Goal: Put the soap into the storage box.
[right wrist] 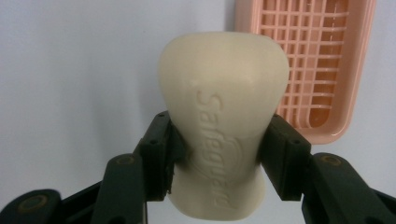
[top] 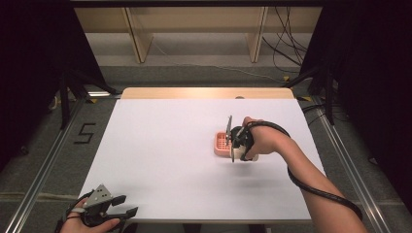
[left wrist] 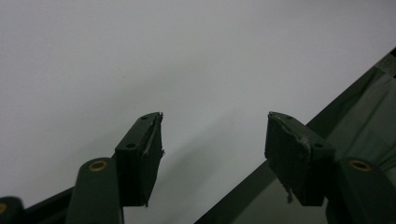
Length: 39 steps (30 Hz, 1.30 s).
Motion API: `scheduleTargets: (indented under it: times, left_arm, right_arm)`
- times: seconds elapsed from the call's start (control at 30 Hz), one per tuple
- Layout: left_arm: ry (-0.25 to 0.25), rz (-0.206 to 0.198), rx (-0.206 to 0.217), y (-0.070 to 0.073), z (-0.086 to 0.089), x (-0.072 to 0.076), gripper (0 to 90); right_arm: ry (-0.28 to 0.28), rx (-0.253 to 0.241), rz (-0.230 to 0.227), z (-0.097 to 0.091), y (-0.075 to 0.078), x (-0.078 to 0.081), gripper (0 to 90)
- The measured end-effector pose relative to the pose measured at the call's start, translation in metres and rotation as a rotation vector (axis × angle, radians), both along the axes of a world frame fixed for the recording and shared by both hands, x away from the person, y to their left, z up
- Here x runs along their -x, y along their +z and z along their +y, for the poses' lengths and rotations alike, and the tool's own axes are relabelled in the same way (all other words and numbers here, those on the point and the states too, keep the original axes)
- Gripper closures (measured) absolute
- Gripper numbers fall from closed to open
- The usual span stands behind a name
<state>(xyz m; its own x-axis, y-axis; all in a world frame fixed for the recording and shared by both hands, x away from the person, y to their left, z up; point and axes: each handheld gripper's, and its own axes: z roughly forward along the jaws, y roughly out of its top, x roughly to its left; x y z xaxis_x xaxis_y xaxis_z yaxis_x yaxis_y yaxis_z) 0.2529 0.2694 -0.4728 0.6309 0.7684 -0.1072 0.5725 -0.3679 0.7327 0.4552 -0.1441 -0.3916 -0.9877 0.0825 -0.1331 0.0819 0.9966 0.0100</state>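
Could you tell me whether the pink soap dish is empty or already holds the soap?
Empty. The pink soap dish shows its bare grid, while the soap bar sits clamped in the right gripper beside it.

A soap dish [top: 221, 143] is sitting on the table [top: 170, 160], right of its middle. The right gripper [top: 233, 141] is hovering just beside the dish, a soap bar [right wrist: 223, 121] sitting between its jaws. The left gripper [top: 127, 206] is resting at the table's near left corner, well apart.

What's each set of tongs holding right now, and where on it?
The right tongs are shut on the soap bar, pinched across its narrowed waist, beside the pink soap dish. The left tongs are open and hold nothing.
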Motion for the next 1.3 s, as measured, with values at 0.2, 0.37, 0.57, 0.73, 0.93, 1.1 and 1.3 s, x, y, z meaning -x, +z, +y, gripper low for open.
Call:
scheduleTargets:
  times: [0.2, 0.37, 0.57, 0.73, 0.93, 1.1, 1.3]
  left_arm:
    - [-0.007, -0.004, 0.001, 0.000, 0.000, 0.000, 36.3]
    - [0.010, 0.015, 0.033, -0.001, -0.002, 0.002, 36.3]
    - [0.006, 0.016, 0.031, 0.000, -0.002, 0.002, 36.3]
    - [0.005, 0.016, 0.030, 0.000, -0.002, 0.002, 36.3]
    - [0.008, 0.008, 0.020, 0.000, -0.002, 0.001, 36.3]
    - [0.004, 0.016, 0.029, 0.000, -0.002, 0.002, 36.4]
    - [0.005, 0.016, 0.032, 0.000, -0.002, 0.002, 36.4]
  right_arm:
    - [-0.012, 0.014, -0.010, 0.001, 0.003, -0.003, 50.6]
    - [-0.008, 0.009, -0.009, 0.002, 0.004, -0.007, 50.6]
    - [-0.016, 0.022, -0.029, 0.006, 0.004, -0.010, 50.6]
    - [-0.007, 0.015, -0.031, 0.007, 0.004, -0.017, 50.6]
    - [-0.011, 0.013, -0.028, 0.008, 0.006, -0.023, 50.6]
    - [0.012, 0.004, -0.044, 0.008, 0.005, -0.028, 50.6]
    - [-0.010, 0.016, -0.051, 0.009, 0.007, -0.030, 50.6]
